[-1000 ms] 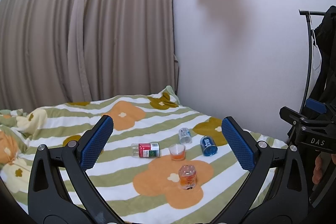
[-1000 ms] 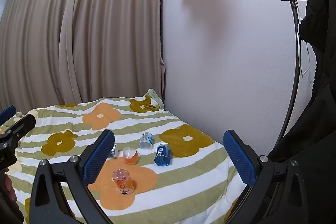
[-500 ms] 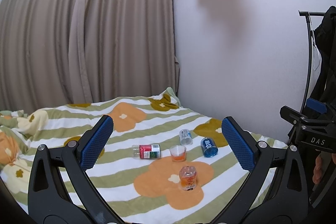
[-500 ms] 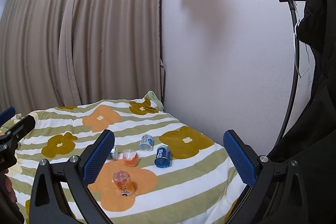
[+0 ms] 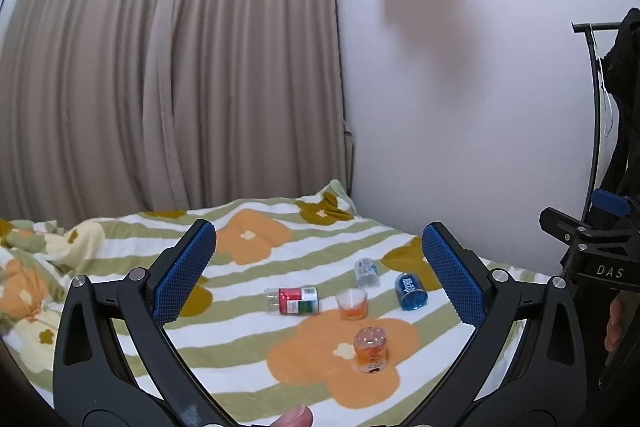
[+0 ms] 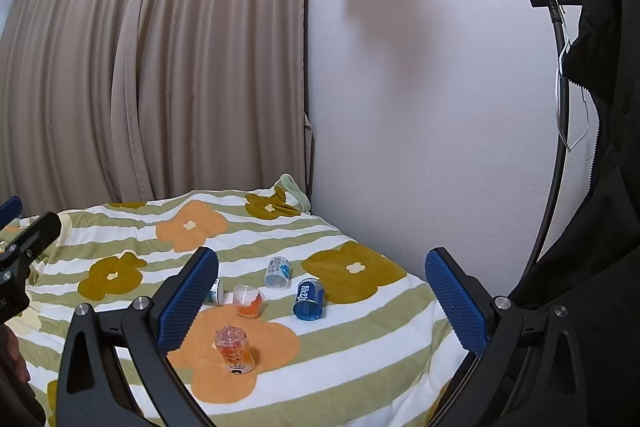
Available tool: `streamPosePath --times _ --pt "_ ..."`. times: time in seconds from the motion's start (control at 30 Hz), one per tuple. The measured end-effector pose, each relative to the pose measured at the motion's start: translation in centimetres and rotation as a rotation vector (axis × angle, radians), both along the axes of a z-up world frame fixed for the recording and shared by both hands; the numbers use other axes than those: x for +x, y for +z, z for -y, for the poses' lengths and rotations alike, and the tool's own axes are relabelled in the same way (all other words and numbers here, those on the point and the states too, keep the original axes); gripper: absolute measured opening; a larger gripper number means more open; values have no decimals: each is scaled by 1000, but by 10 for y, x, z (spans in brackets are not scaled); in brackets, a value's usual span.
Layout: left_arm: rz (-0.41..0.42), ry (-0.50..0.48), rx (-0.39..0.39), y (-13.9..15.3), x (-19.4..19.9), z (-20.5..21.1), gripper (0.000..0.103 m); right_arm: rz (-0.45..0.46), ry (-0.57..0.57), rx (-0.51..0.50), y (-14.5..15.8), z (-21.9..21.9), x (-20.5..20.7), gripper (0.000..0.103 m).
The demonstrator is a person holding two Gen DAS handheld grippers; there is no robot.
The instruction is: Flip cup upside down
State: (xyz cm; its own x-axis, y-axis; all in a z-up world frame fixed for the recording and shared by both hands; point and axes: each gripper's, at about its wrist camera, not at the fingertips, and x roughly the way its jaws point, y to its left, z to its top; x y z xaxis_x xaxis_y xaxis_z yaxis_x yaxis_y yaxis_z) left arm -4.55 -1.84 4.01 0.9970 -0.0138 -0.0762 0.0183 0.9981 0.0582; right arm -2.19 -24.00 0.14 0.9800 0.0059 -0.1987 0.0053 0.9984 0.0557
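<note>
The cup [image 5: 351,303] stands upright on my bed [image 5: 248,271], mouth up, its lower half orange, right at the far edge of a big orange flower print [image 5: 344,355] in the blanket. I am the one holding both tools, and neither touches anything. My left gripper [image 5: 318,273] has its jaws spread wide, blue pads [image 5: 186,277] well apart, nothing between them but the view of the bed. My right gripper [image 6: 320,297] is spread just as wide and holds nothing.

Nearest to me, at about 6 o'clock from the cup, a small clear bottle of orange stuff [image 5: 371,349] stands on the flower print, apart from the cup. At the cup's 9 o'clock a red-and-green labelled bottle [image 5: 294,301] lies on its side, close by but not touching. At its 3 o'clock a blue can [image 5: 410,291] lies tipped over, its open end towards me in the right wrist view. Just past the cup, at roughly 1 o'clock, a small clear container with a blue-and-white label [image 5: 366,271] lies tilted.

Farther off, beige curtains [image 5: 172,75] hang behind the bed, with a white wall [image 5: 460,107] at 3 o'clock and a dark coat on a rack [image 6: 600,147] at the right edge.
</note>
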Motion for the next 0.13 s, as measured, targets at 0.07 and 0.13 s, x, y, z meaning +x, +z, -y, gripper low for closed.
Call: streamPosePath --times 0.07,0.13 --pt "4 -4 15 0 0 2 103 1 0 -2 -1 0 -2 103" --pt "9 -4 23 -1 -1 4 103 1 0 -2 -1 0 -1 103"
